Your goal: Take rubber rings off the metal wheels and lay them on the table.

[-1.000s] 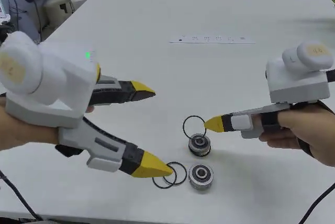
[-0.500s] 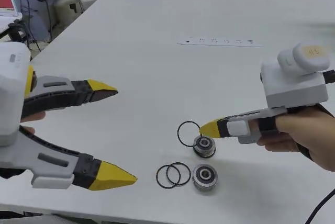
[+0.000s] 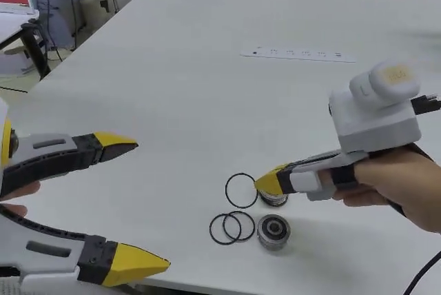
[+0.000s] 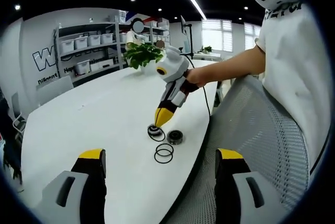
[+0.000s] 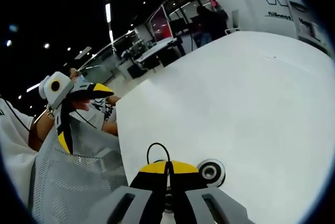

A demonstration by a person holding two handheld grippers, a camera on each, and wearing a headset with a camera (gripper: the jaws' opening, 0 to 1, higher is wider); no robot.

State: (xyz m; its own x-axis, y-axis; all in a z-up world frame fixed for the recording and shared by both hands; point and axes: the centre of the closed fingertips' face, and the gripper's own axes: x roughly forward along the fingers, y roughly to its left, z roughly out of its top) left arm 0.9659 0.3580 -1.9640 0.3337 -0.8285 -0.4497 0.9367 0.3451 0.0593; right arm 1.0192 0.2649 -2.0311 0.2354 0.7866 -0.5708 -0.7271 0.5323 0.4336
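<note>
Two metal wheels sit near the table's front edge: one (image 3: 273,231) stands free, the other (image 3: 277,200) is partly hidden under my right gripper (image 3: 265,183). That gripper is shut on the edge of a black rubber ring (image 3: 241,190), which hangs low just left of the wheel. Two more rings (image 3: 232,227) lie overlapping on the table beside the free wheel. My left gripper (image 3: 148,205) is wide open at the lower left, well apart from them and holding nothing. In the right gripper view the held ring (image 5: 156,152) loops up behind the shut tips (image 5: 167,167), with a wheel (image 5: 211,171) to the right.
A white power strip (image 3: 298,54) lies flat farther back on the white table (image 3: 193,88). The table's front edge runs just below the rings. A mesh chair back (image 4: 251,119) and a person's torso stand close to that edge.
My left gripper has drawn back to the left, away from the pair of rings. The right gripper has come down and left with its ring, closer to the wheel.
</note>
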